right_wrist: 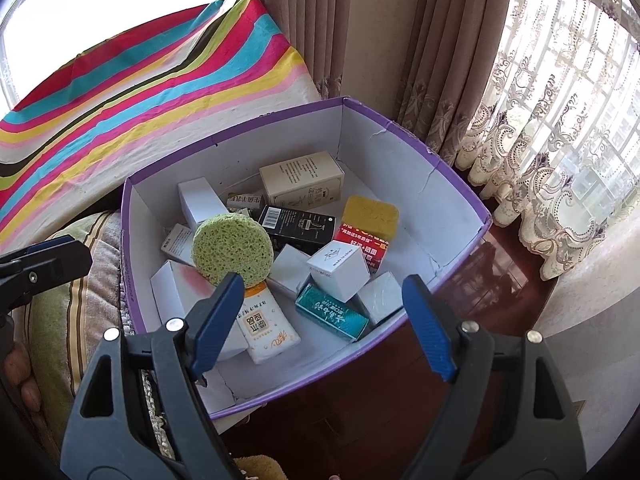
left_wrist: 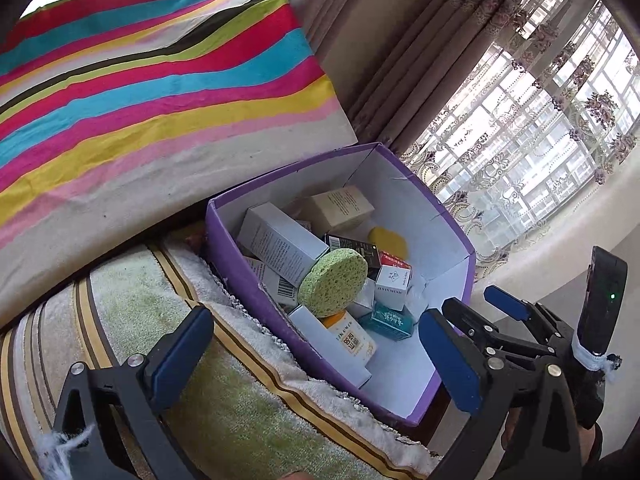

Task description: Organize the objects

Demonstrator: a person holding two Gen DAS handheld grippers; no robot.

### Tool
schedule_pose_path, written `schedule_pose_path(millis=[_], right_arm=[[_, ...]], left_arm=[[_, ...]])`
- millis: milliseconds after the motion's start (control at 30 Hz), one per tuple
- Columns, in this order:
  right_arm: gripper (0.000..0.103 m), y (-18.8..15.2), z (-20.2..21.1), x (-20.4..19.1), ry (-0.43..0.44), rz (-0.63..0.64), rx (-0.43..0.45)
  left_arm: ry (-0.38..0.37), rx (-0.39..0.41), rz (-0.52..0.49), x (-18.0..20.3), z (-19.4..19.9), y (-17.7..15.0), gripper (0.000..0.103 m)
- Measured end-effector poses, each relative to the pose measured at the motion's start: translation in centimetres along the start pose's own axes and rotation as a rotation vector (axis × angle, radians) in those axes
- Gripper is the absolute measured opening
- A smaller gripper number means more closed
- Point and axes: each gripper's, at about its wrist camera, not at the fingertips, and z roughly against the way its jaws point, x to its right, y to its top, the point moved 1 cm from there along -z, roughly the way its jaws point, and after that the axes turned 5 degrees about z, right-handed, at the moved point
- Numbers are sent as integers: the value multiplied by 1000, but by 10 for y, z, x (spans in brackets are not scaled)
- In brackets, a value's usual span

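Note:
A purple box [left_wrist: 248, 284] [right_wrist: 460, 182] with a white inside holds several small cartons. A round green sponge [left_wrist: 332, 282] [right_wrist: 232, 250] leans on top of them, and a yellow sponge [left_wrist: 388, 240] [right_wrist: 370, 212] lies toward the far wall. My left gripper [left_wrist: 316, 356] hangs wide open over the box's near rim with nothing between its fingers. My right gripper [right_wrist: 322, 324] is open above the near part of the box, over a teal carton [right_wrist: 332, 316], and holds nothing. One of its blue pads [left_wrist: 506, 304] shows at the right of the left wrist view.
The box sits on a green and brown striped cushion [left_wrist: 160, 320]. A rainbow-striped cloth [left_wrist: 160, 80] [right_wrist: 140, 80] covers something tall behind it. Curtains and a lace drape [right_wrist: 540, 160] hang on the right over a dark wooden floor [right_wrist: 480, 280]. A person's fingers [right_wrist: 24, 380] show at the left edge.

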Motion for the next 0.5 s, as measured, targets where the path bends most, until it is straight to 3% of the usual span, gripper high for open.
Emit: schedule_pose_path(millis=[133,500], right_arm=[[83,2,-1,7,-16,-11,3],[83,5,-4,20,-38,-38,0]], left_arm=[[52,-13,-53,14,-13,9,103],[58,-48,-48,19,-30,18,103]])
